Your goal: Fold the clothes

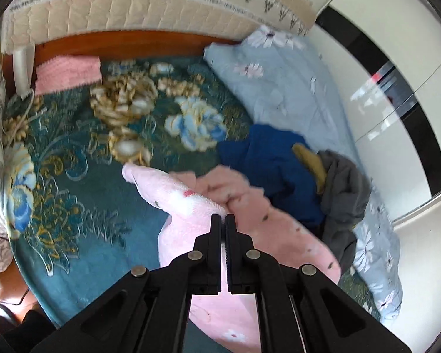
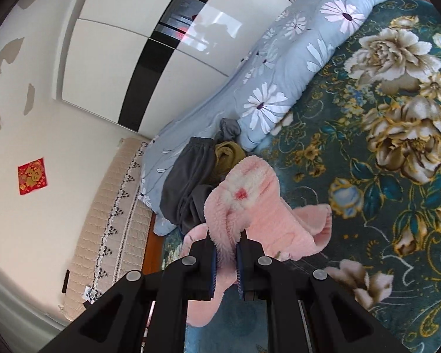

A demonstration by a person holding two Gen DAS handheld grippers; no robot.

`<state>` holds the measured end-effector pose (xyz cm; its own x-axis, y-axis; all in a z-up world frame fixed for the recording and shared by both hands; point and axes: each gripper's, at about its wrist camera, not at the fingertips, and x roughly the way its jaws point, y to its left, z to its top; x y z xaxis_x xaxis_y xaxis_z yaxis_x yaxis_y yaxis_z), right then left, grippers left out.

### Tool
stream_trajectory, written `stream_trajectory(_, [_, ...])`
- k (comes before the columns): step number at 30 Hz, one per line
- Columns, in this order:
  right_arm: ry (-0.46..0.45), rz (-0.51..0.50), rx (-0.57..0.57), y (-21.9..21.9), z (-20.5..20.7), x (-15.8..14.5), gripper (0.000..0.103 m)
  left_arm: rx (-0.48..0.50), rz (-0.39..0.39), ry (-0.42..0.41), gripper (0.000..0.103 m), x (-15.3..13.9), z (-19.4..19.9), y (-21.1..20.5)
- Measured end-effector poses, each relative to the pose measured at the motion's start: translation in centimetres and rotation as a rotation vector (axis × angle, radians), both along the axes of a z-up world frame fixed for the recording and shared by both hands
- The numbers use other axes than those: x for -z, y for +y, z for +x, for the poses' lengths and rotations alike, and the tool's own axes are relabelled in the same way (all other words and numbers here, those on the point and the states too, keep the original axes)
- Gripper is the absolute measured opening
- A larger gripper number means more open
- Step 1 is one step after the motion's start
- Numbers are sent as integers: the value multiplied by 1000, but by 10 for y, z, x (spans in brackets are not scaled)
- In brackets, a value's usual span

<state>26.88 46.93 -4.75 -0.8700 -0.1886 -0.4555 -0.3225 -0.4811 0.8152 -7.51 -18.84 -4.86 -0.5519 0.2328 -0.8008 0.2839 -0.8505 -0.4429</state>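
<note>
Both tools (image 1: 223, 217) (image 2: 227, 236) pinch pink fleece garment (image 1: 264, 229) (image 2: 264, 206).

Bright daylight on my feeds — glare streaks the glossy wardrobe doors (image 1: 394, 94) at 2 o'clock. Left view smears with motion blur across the floral blanket (image 1: 73, 153); right stays sharper. Fisheye bends edges, corners black.
</note>
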Motion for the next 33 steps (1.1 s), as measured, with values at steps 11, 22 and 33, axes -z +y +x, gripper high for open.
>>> stream_trajectory(11, [-220, 18, 116, 29, 7, 44, 11, 173, 27, -129, 2, 93, -63, 64])
stream_trajectory(22, [-330, 85, 175, 20, -22, 37, 11, 323, 30, -154, 6, 132, -126, 107])
stream_trajectory(33, [-428, 96, 244, 20, -35, 49, 11, -38, 275, 3, 52, 91, -88, -65])
